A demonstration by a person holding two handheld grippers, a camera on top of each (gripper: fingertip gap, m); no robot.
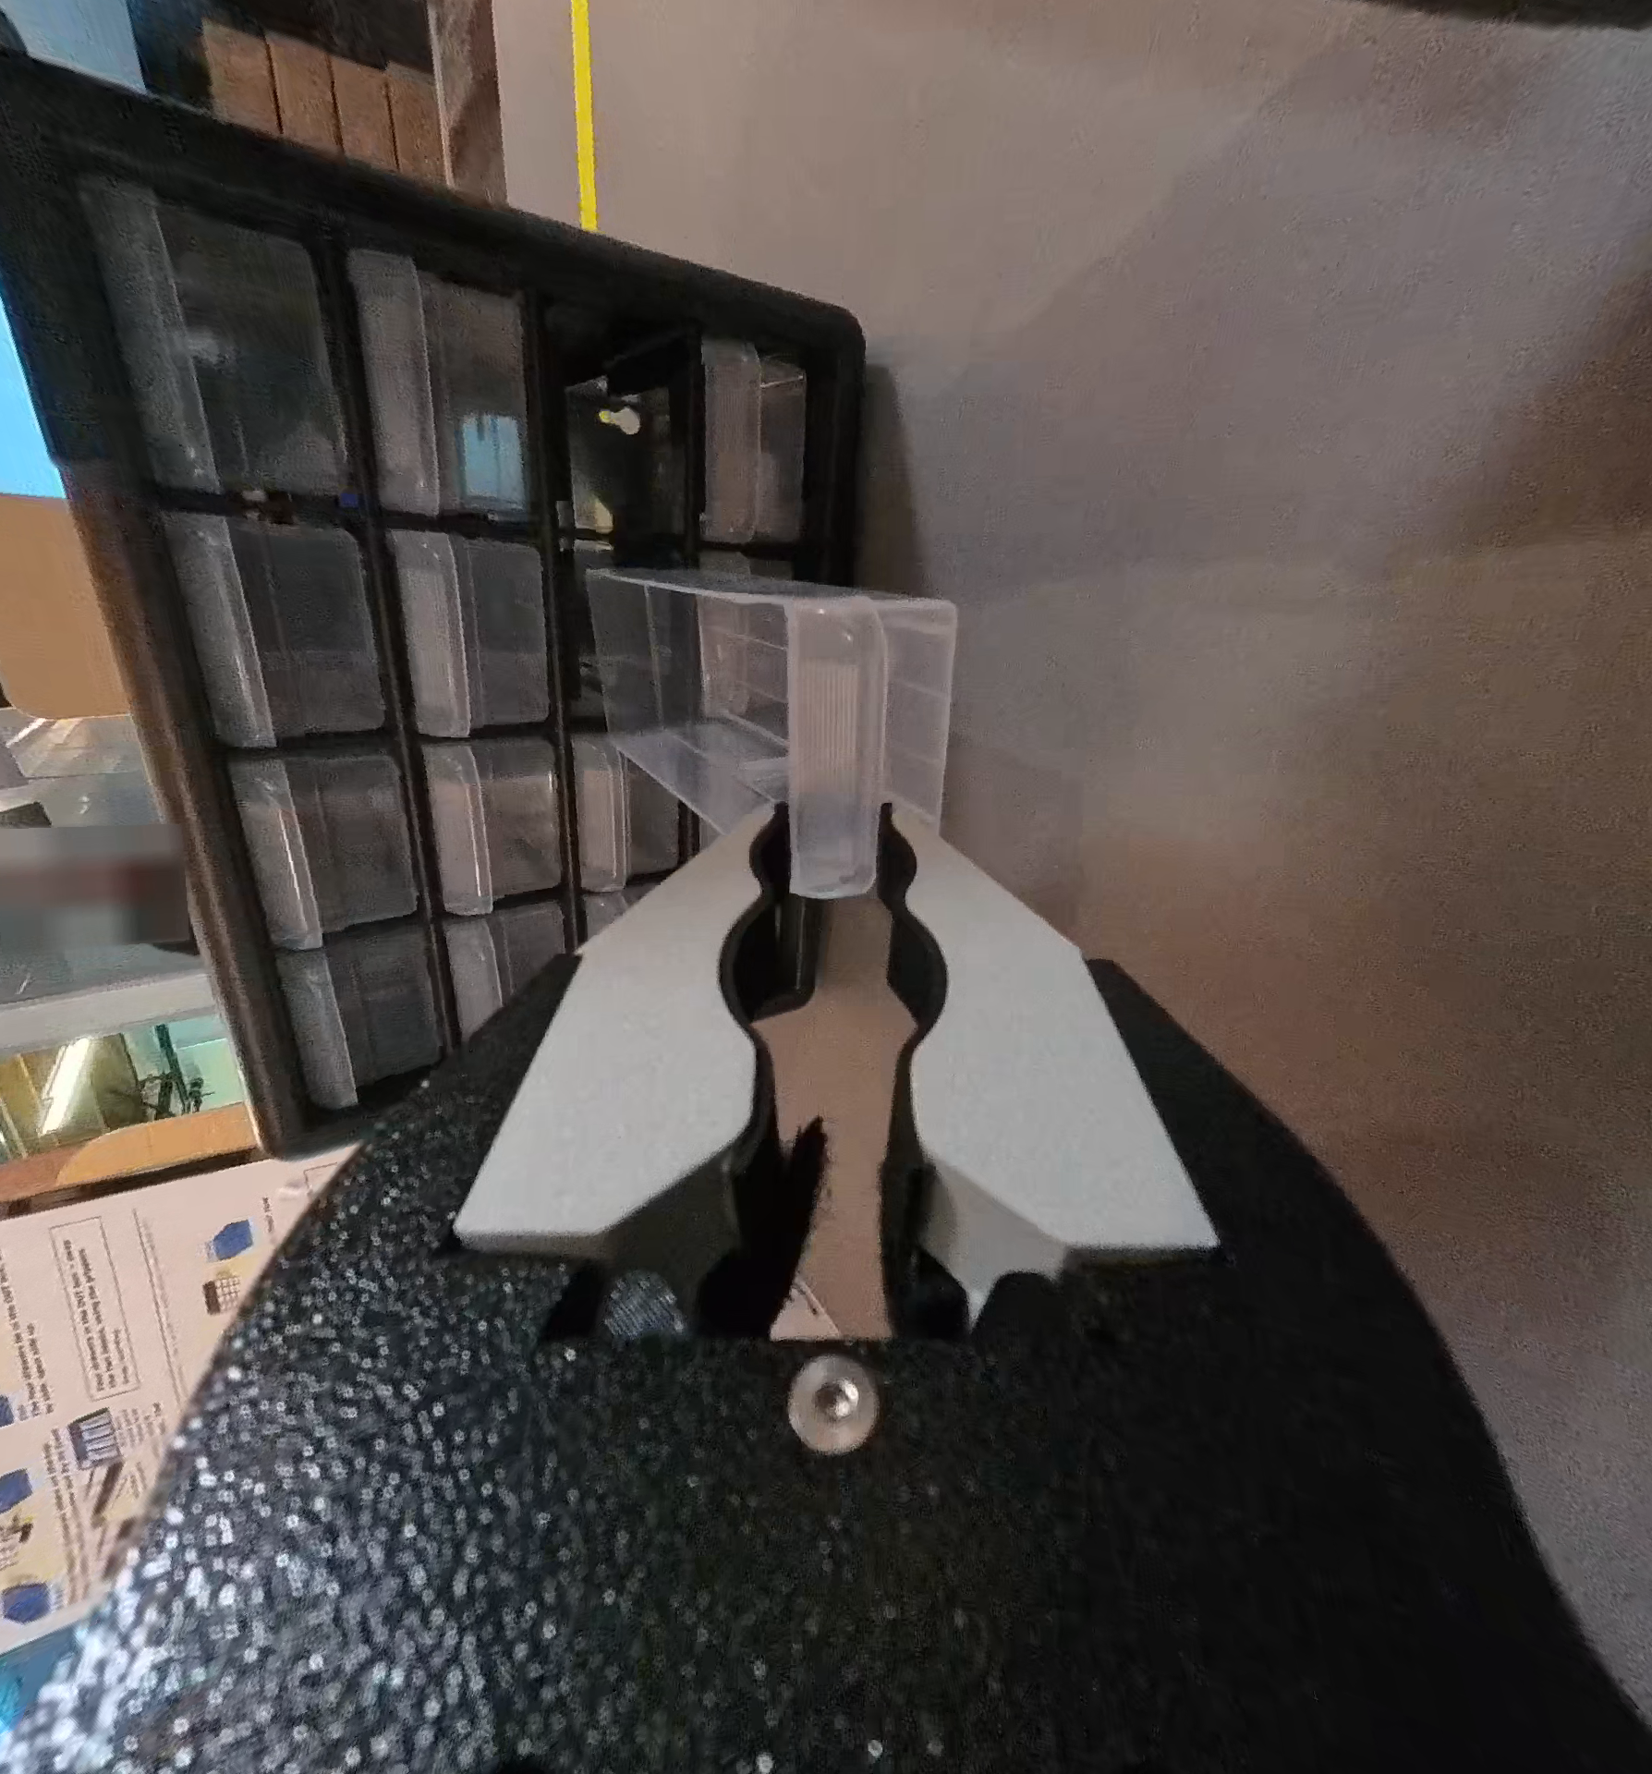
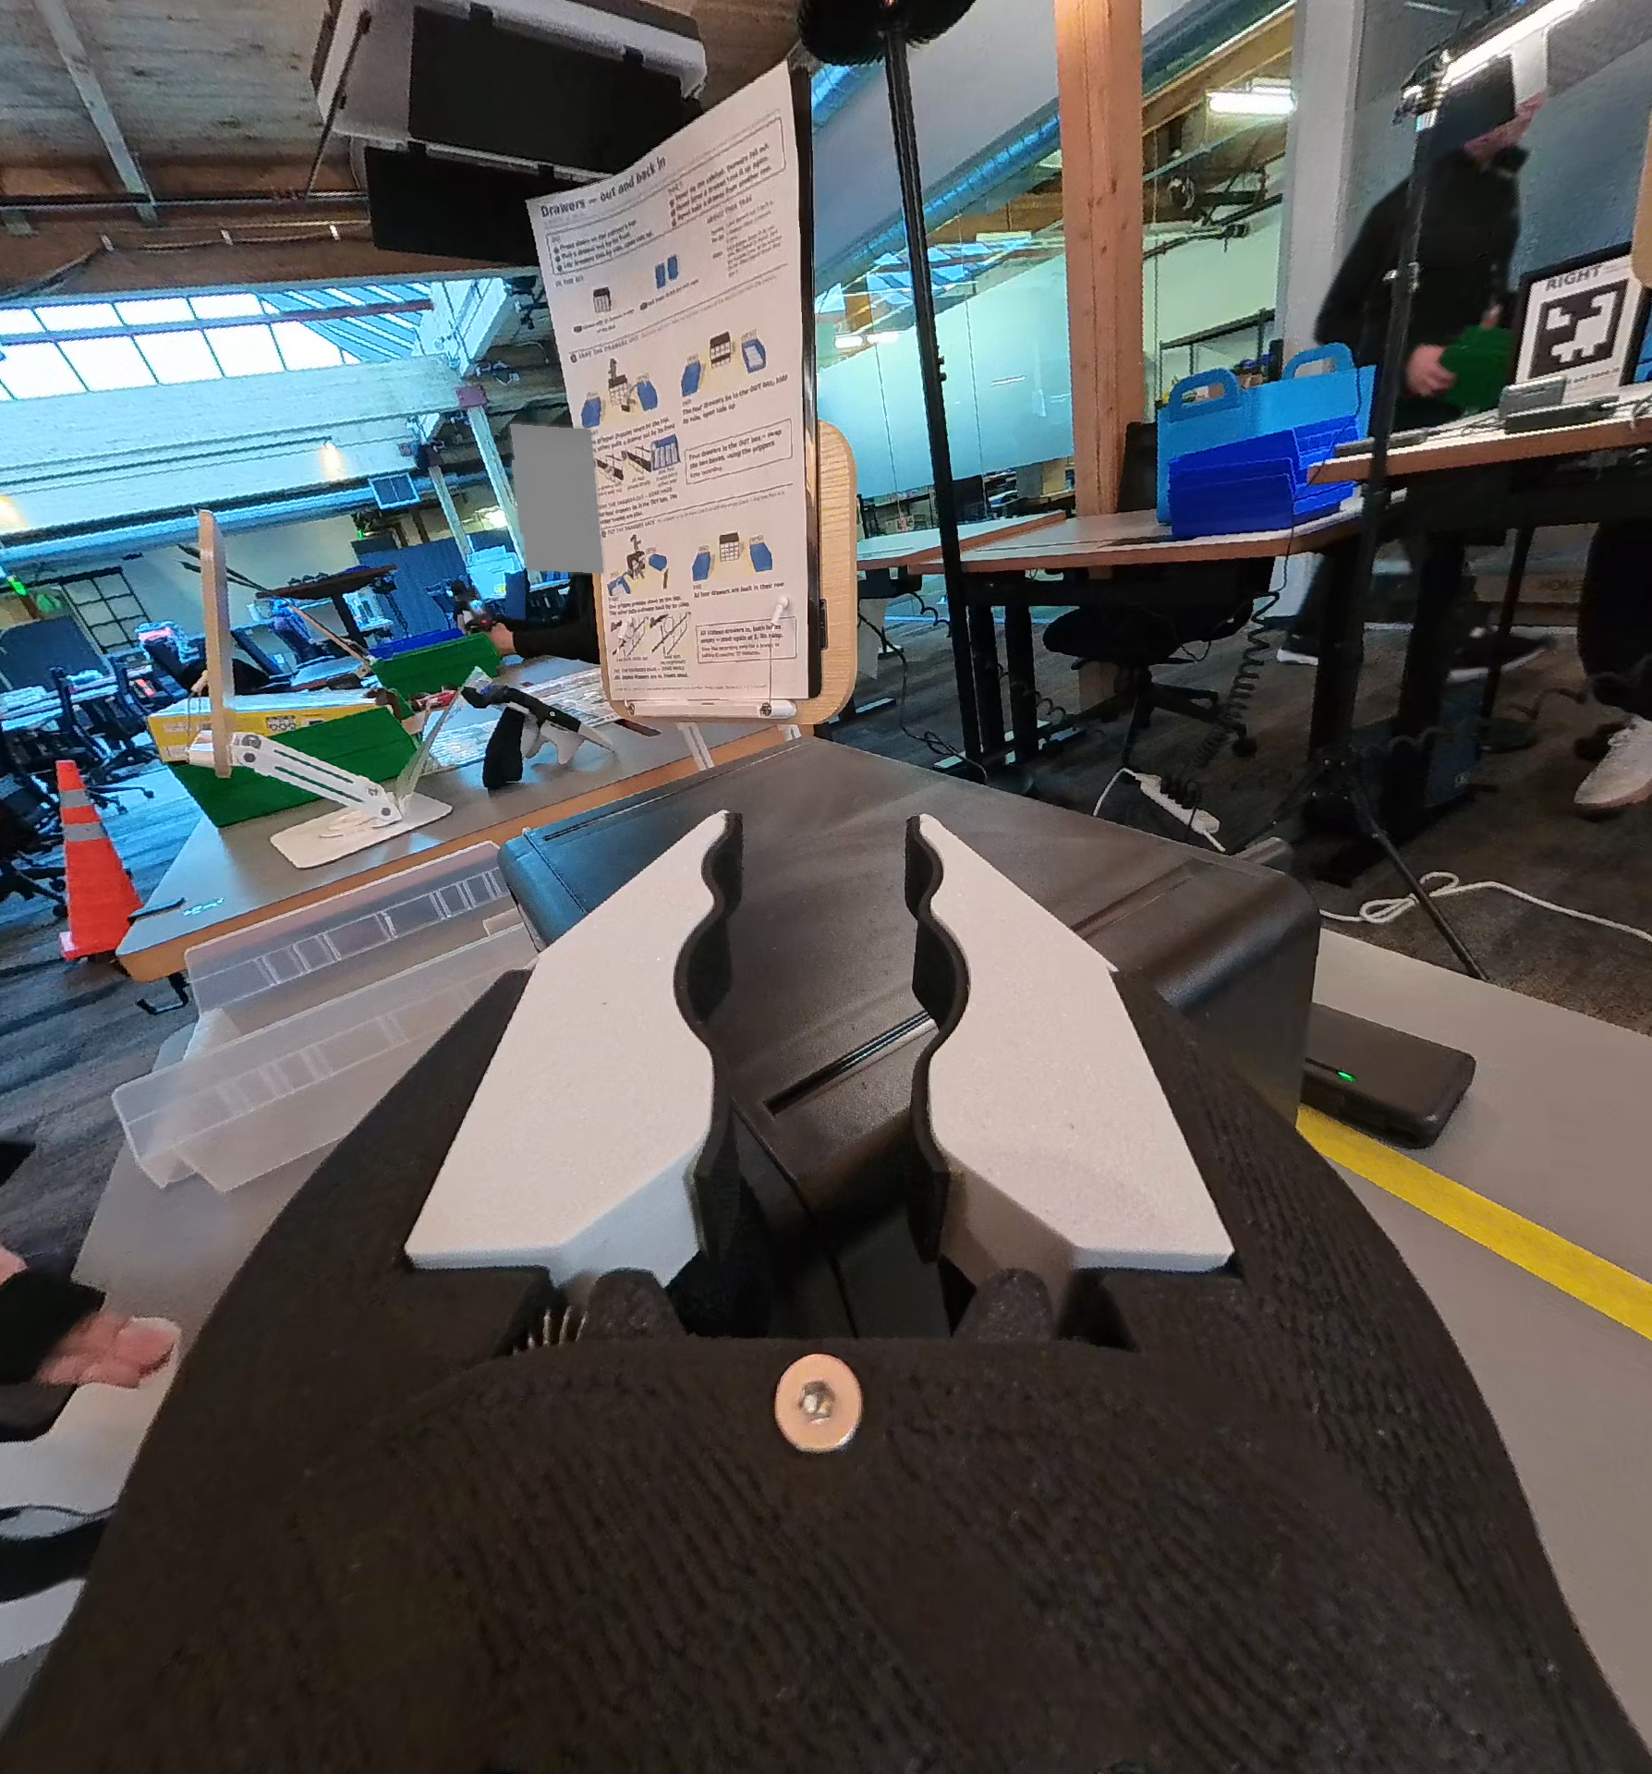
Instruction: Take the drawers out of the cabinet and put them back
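A black cabinet (image 1: 256, 614) holds several clear drawers in a grid; one slot (image 1: 630, 432) is open and dark. My left gripper (image 1: 837, 816) is shut on the handle tab (image 1: 832, 739) of a clear drawer (image 1: 707, 662), which sticks far out of the cabinet front. In the right wrist view the same cabinet (image 2: 1139, 922) is seen from above, and the clear drawer (image 2: 323, 1018) juts out on its left. My right gripper (image 2: 822, 826) is open and empty, with its fingers over the cabinet top; I cannot tell whether they touch it.
A printed instruction sheet (image 2: 688, 403) stands on a holder behind the cabinet. A yellow tape line (image 2: 1513, 1248) crosses the grey table (image 2: 1571, 1104) at right, by a small black device (image 2: 1379, 1085). A gloved hand (image 2: 83, 1344) shows at lower left. A person (image 2: 1436, 250) stands far back.
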